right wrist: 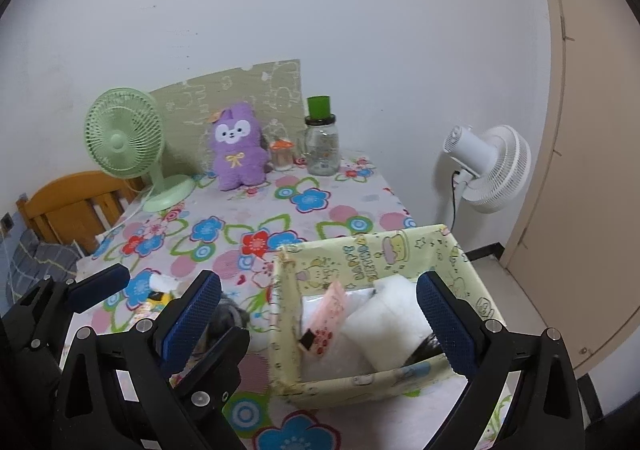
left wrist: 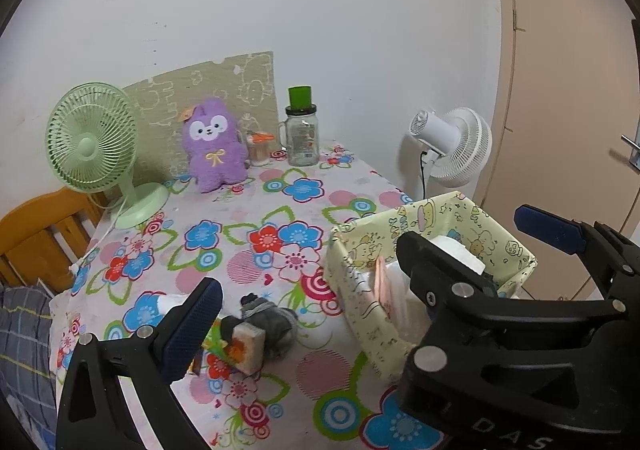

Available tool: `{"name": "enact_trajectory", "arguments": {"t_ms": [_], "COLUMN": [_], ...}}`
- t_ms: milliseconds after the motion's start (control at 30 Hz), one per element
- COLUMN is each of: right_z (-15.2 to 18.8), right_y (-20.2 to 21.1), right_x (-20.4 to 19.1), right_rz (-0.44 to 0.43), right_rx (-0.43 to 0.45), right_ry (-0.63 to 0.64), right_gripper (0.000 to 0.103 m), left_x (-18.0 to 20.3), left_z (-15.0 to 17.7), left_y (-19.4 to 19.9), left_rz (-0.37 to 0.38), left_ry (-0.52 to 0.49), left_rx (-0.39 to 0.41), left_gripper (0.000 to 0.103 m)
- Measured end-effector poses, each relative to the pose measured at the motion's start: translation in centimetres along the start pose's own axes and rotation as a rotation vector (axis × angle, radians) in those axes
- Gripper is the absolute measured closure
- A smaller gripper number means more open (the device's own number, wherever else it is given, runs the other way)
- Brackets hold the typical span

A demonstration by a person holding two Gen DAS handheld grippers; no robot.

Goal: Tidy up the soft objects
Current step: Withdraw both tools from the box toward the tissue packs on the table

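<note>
I've got both hand-held grippers wide and empty, left hand-held gripper poised above the grey knitted sock bundle near the counter's front edge, so I'd straddle its middle before lifting toward the yellow cartoon-print fabric box.

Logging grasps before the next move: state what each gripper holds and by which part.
Nothing is held. The left gripper hangs open above the grey sock bundle; the right gripper hangs open over the yellow fabric box. Both sets of jaws are empty.
</note>
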State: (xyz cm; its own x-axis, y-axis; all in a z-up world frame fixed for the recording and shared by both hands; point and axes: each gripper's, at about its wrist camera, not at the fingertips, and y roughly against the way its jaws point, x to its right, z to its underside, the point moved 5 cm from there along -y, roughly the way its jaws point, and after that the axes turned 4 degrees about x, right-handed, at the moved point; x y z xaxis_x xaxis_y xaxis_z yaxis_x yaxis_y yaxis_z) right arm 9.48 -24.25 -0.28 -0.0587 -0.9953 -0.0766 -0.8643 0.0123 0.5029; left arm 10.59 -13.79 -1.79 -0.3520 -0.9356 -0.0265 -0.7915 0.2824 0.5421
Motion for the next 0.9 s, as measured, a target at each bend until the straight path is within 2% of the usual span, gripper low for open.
{"name": "enact_trajectory", "arguments": {"t_ms": [900], "right_z": [1.5], "right_y": [0.5], "right_x": [-8.1], "right_rz": [-0.102], "right_rx": [0.004], "right_ry": [0.046], "right_gripper": [0.003], "left_x": [-7.3], "left_z": [2.9], "left_y": [3.2], "left_rz": [-0.088], "left_ry": [0.049], "left_rx": [0.016], "left_gripper": [0.0]}}
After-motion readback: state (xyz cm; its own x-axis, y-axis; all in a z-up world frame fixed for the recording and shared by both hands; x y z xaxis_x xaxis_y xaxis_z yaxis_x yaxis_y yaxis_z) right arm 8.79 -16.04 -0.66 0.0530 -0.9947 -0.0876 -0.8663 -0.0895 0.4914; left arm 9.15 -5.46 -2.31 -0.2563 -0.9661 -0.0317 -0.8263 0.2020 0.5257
